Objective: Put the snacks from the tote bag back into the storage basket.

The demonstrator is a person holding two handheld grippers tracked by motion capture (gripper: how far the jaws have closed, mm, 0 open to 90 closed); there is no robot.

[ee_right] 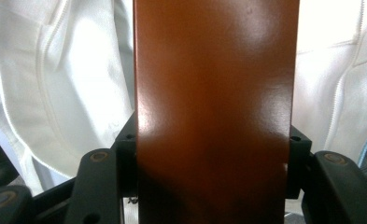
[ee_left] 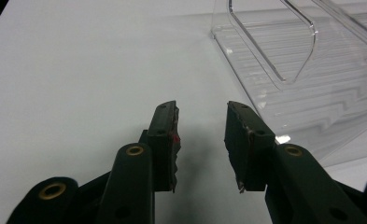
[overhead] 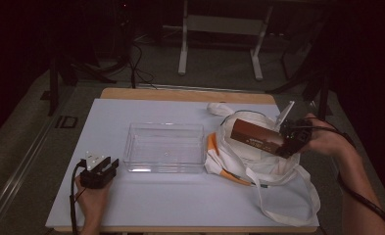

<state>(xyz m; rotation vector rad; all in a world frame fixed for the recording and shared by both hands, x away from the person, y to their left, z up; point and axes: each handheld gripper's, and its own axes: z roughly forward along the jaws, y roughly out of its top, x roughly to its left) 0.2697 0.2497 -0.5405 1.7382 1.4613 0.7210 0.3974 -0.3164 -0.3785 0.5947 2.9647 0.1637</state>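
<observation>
A long brown box (overhead: 256,137) hangs over the white tote bag (overhead: 258,166) at the right of the table, and my right gripper (overhead: 285,142) is shut on its near end. In the right gripper view the brown box (ee_right: 214,107) stands between both jaws, its glossy face rising up the middle, with the white bag (ee_right: 55,93) behind it. My left gripper (overhead: 104,166) rests on the white tabletop at the front left, open with nothing between its fingers. In the left gripper view the left gripper (ee_left: 202,126) points along the table beside the clear plastic bin (ee_left: 312,84).
The clear rectangular bin (overhead: 164,147) sits empty at the table's middle, between the two grippers. The tote bag has orange trim (overhead: 212,147) and long straps (overhead: 283,205) trailing toward the front right edge. A white table frame (overhead: 219,29) stands beyond on the dark floor.
</observation>
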